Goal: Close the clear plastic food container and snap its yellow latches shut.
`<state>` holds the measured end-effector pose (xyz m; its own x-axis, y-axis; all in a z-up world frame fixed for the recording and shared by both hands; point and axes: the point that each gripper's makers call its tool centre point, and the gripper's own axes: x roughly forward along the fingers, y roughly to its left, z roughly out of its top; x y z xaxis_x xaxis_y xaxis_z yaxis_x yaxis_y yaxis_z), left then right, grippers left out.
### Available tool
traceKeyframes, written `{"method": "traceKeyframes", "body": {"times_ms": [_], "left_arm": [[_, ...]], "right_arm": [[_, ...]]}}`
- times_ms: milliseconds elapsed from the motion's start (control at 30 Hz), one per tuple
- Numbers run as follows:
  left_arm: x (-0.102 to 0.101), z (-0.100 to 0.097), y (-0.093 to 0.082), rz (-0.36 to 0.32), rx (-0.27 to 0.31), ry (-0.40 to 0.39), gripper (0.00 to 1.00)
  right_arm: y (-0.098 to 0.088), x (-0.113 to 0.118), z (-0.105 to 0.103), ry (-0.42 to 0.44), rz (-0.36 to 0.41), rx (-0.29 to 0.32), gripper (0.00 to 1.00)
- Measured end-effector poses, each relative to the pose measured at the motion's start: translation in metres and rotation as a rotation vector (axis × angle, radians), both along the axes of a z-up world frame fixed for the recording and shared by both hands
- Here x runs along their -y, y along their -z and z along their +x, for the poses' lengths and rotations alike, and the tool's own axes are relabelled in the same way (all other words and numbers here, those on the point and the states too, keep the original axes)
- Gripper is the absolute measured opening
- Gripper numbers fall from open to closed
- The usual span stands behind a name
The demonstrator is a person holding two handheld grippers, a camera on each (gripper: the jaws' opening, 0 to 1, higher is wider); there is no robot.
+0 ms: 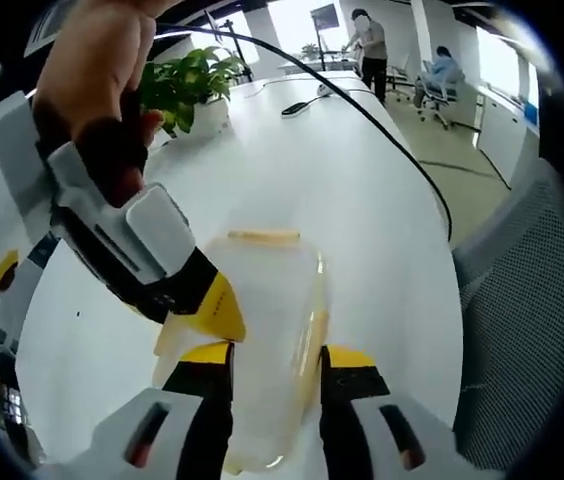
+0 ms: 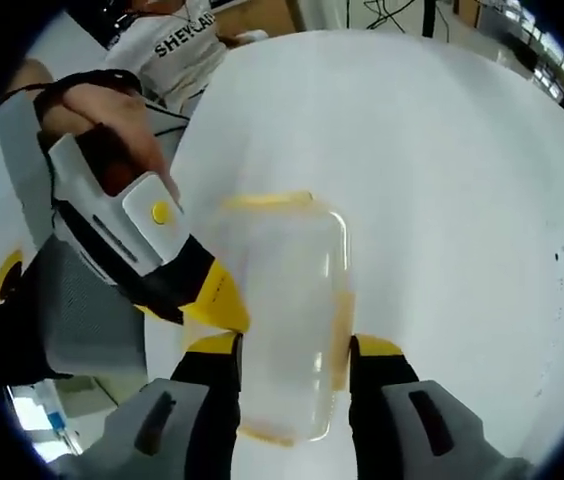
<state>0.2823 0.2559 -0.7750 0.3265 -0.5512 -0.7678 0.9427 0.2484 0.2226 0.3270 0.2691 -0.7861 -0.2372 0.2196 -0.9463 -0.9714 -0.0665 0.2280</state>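
Hand-held grippers' [image 1: 276, 366] [image 2: 293, 358] yellow-tipped jaws around clear, round-cornered plastic container [image 1: 262, 330] [image 2: 287, 310]

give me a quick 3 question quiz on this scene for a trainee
1. True or false: the clear container sits between the left gripper jaws.
2. What colour is the latch on the container's far edge in the right gripper view? A red, B yellow, C blue
3. What stands at the far end of the white table in the left gripper view?

Key
1. True; the right gripper straddles it too.
2. B
3. A potted plant
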Motion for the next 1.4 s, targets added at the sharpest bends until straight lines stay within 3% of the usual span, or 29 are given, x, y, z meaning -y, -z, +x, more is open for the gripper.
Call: {"method": "traceKeyframes", "body": {"times_ms": [233, 333, 533, 633, 700, 833, 1000, 1133, 1200, 1300, 1400], "left_arm": [[0.000, 0.000, -0.001, 0.027, -0.027, 0.008, 0.28], [0.000, -0.001, -0.001, 0.027, -0.036, 0.016, 0.28], [0.001, 0.001, -0.003, 0.064, -0.081, 0.011, 0.28], [0.004, 0.001, -0.005, 0.035, -0.102, -0.002, 0.35], [0.006, 0.001, -0.003, 0.024, -0.138, -0.013, 0.40], [0.008, -0.001, -0.002, 0.039, -0.142, 0.016, 0.48], [0.003, 0.002, -0.005, 0.042, -0.158, -0.004, 0.51], [-0.004, 0.001, -0.003, 0.071, -0.172, -0.004, 0.62], [-0.006, 0.001, -0.003, 0.076, -0.168, 0.011, 0.62], [-0.012, 0.001, -0.004, 0.088, -0.168, -0.002, 0.64], [-0.017, 0.002, -0.003, 0.095, -0.167, -0.001, 0.66]], "right_arm": [[-0.004, -0.004, -0.001, -0.068, -0.002, 0.081, 0.40], [-0.005, -0.003, -0.001, -0.049, 0.022, 0.107, 0.40], [-0.009, -0.002, 0.002, 0.066, 0.152, 0.169, 0.39], [-0.010, 0.000, 0.002, 0.151, 0.197, 0.167, 0.39], [-0.010, 0.001, 0.001, 0.129, 0.212, 0.178, 0.39], [-0.011, -0.001, 0.001, 0.149, 0.213, 0.188, 0.39], [-0.011, -0.003, -0.006, 0.142, 0.213, 0.190, 0.40], [-0.014, -0.005, -0.001, 0.165, 0.242, 0.230, 0.51], [-0.015, -0.005, 0.000, 0.171, 0.275, 0.245, 0.57], [-0.011, -0.001, -0.009, 0.226, 0.296, 0.176, 0.62], [-0.011, 0.003, -0.012, 0.253, 0.335, 0.186, 0.64]]}}
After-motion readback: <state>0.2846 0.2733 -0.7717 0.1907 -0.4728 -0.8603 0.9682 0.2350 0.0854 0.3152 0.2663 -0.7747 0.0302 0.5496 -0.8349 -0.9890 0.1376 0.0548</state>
